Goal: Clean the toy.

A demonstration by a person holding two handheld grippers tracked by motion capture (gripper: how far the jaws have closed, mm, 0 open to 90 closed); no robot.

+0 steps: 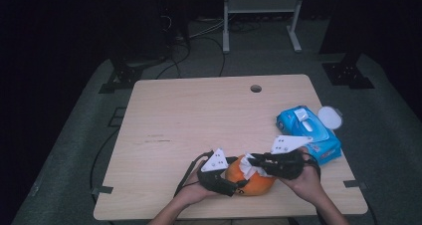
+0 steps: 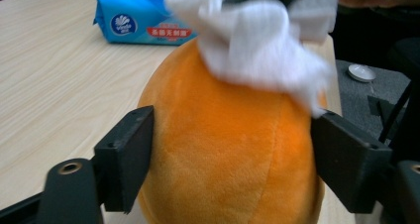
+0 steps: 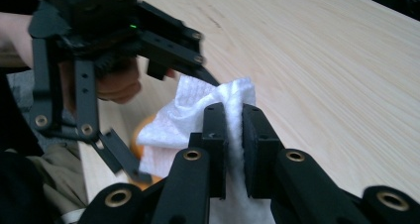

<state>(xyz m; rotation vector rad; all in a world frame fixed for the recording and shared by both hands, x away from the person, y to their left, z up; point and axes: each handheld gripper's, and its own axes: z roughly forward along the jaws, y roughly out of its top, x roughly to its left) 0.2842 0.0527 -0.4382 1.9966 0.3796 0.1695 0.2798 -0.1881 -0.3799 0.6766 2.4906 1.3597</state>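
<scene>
An orange plush ball (image 1: 255,183) rests near the table's front edge. My left gripper (image 1: 230,183) is shut on it from the left. In the left gripper view its two black pads (image 2: 126,159) press into the plush's sides (image 2: 223,149). A white wipe (image 2: 257,45) lies crumpled over the top of the plush. My right gripper (image 3: 235,144) is shut on that wipe (image 3: 198,110) and comes in from the right (image 1: 259,164) just above the plush. In the right gripper view the left gripper (image 3: 99,60) and its hand stand behind the wipe, and a sliver of orange (image 3: 136,140) peeks out beneath.
A blue pack of wet wipes (image 1: 308,133) lies at the table's right edge, its flap lifted. A round white lid (image 1: 330,117) sits beyond it, off the table. The wooden table (image 1: 199,115) has a cable hole (image 1: 256,88) near its far edge.
</scene>
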